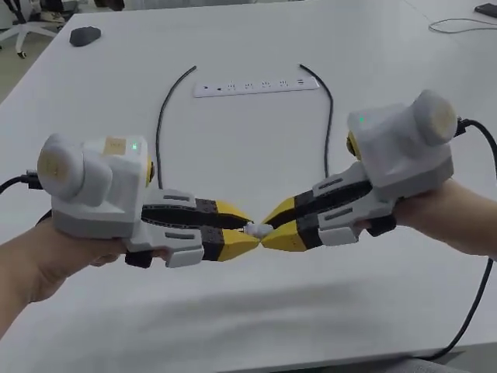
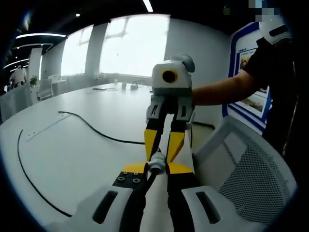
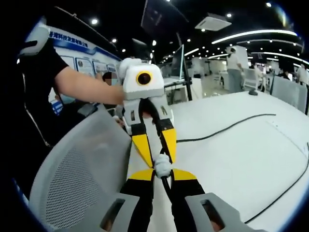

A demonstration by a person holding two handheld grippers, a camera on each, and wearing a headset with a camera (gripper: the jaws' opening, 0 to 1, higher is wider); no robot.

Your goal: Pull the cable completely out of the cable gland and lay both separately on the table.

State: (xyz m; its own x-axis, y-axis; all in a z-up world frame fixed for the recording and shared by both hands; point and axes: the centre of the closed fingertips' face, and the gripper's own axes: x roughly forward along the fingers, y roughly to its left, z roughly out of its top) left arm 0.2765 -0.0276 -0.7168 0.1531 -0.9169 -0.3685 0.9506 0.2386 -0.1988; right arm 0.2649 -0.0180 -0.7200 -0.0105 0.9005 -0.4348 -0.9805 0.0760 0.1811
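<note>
Both grippers are held up over the white counter (image 1: 248, 318), tip to tip, each in one of the person's hands. The left gripper (image 1: 245, 231) has its yellow-tipped jaws drawn nearly together, with the small white cable gland (image 2: 157, 166) between their tips. The right gripper (image 1: 273, 227) meets it head-on, its jaws just as narrow. In the right gripper view a short black cable (image 3: 167, 185) runs from the gland back between those jaws, so the cable is still in the gland and both are off the counter. Exactly where the pads press is too small to tell. A tan sticker (image 1: 115, 145) sits on top of the left gripper's housing, its print unreadable. A blue-framed wall board (image 2: 246, 72) behind the right gripper carries writing too small to read. Well beyond the tips lies a white power strip (image 1: 256, 85). Two black leads (image 1: 161, 124) (image 1: 329, 116) run from near its ends toward the grippers, one passing behind each. A dark mouse (image 1: 84, 35) lies far off past the left gripper. Bare counter spreads under the tips and between the leads, and its near edge runs just below the grippers on the person's side. A grey mesh chair (image 2: 251, 174) stands at that edge.
</note>
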